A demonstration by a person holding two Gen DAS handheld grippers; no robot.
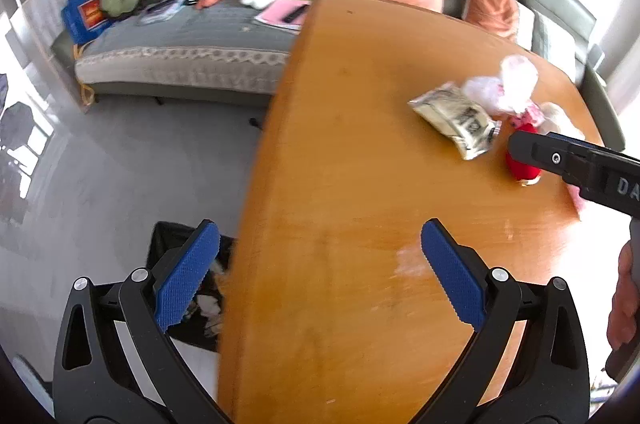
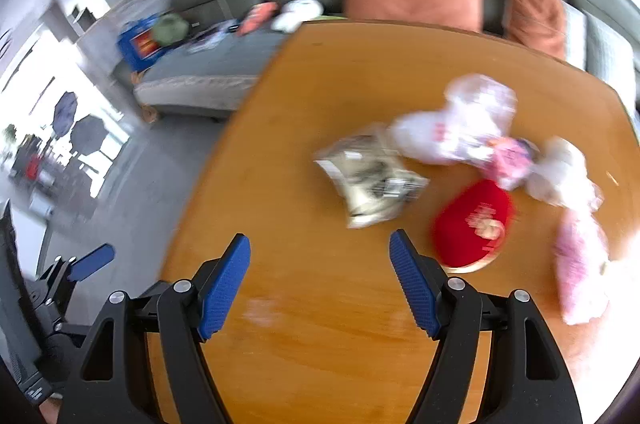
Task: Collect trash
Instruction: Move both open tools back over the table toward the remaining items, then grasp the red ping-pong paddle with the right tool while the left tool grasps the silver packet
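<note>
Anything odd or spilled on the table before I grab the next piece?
Only a whitish smear on the wooden table near the left gripper. The wrappers, including the silver pouch, lie loosely clustered; nothing looks spilled.

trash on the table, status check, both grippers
Left gripper open, empty, at table edge over bin. Right gripper open, empty, short of beige packet. Red wrapper, plastic bags untouched. Nothing blocking.
</note>
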